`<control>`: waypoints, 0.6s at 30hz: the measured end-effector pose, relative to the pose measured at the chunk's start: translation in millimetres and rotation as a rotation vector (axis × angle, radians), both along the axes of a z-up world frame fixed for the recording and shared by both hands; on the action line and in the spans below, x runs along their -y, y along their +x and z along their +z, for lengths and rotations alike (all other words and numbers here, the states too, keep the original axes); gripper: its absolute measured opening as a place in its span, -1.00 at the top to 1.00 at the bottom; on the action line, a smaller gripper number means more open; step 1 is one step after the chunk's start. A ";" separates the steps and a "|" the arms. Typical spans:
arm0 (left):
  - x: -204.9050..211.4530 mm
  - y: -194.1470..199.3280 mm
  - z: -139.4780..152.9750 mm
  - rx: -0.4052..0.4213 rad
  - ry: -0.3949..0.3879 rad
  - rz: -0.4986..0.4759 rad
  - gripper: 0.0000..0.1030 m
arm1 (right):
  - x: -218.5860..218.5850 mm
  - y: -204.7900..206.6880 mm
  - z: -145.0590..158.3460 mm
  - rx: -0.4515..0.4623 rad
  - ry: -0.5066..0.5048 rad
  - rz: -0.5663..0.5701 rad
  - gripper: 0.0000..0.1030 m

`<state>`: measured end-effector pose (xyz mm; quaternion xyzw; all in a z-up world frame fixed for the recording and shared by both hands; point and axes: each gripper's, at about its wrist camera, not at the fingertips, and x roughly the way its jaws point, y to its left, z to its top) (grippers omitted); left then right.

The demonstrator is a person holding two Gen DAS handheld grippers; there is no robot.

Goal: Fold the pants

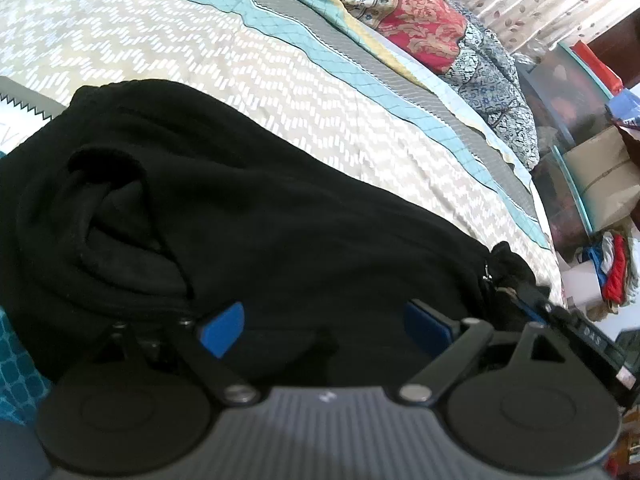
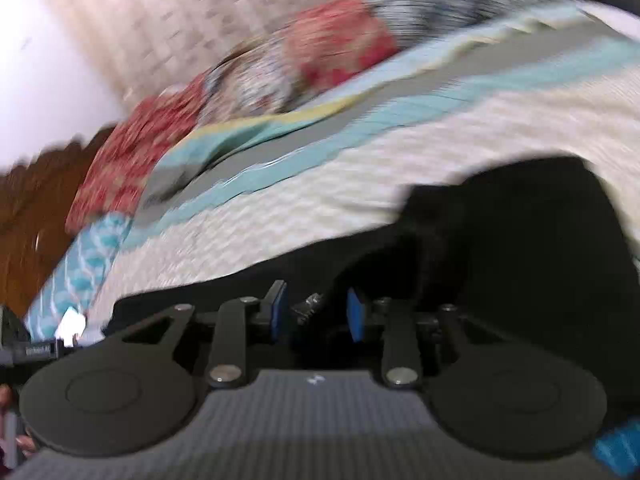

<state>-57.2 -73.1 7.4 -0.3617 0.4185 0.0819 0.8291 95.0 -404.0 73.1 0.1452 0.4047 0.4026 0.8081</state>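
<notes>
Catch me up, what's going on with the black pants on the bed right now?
A person is folding black pants on a patterned bedspread, with a gripper in each hand. The left gripper hovers low over the bunched pants with its fingers spread wide and nothing pinched between them. The right gripper sits at the edge of the pants; its view is blurred, and its fingers are partly closed around a small metal piece, though whether they press on it is unclear.
</notes>
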 end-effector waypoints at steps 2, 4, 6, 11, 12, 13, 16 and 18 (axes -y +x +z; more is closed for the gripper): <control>-0.4 -1.5 2.5 0.006 0.010 0.000 -0.76 | -13.2 -6.0 9.5 0.055 -0.018 0.025 0.31; -3.1 -4.7 3.2 0.011 0.014 0.006 -0.77 | -6.4 -10.7 18.4 0.101 -0.015 0.016 0.30; -7.7 -6.6 -0.8 0.005 -0.005 0.018 -0.77 | 10.6 -15.2 24.6 0.129 -0.034 -0.019 0.23; -6.8 -1.8 -5.9 -0.010 -0.002 0.014 -0.81 | 30.3 -21.6 13.8 0.249 -0.212 0.007 -0.09; -6.2 -0.8 -5.2 -0.010 0.002 0.009 -0.83 | 27.3 -25.8 8.6 0.286 -0.265 0.029 -0.23; -5.0 0.1 -4.6 -0.011 0.007 0.005 -0.83 | 23.3 -30.7 4.3 0.327 -0.321 0.061 -0.30; -3.8 -0.8 -4.1 -0.011 0.013 0.000 -0.83 | 13.9 -47.1 -9.2 0.422 -0.453 0.150 -0.32; -5.5 -2.7 -4.7 -0.013 0.005 0.007 -0.83 | 7.5 -47.2 -17.0 0.451 -0.488 0.165 -0.32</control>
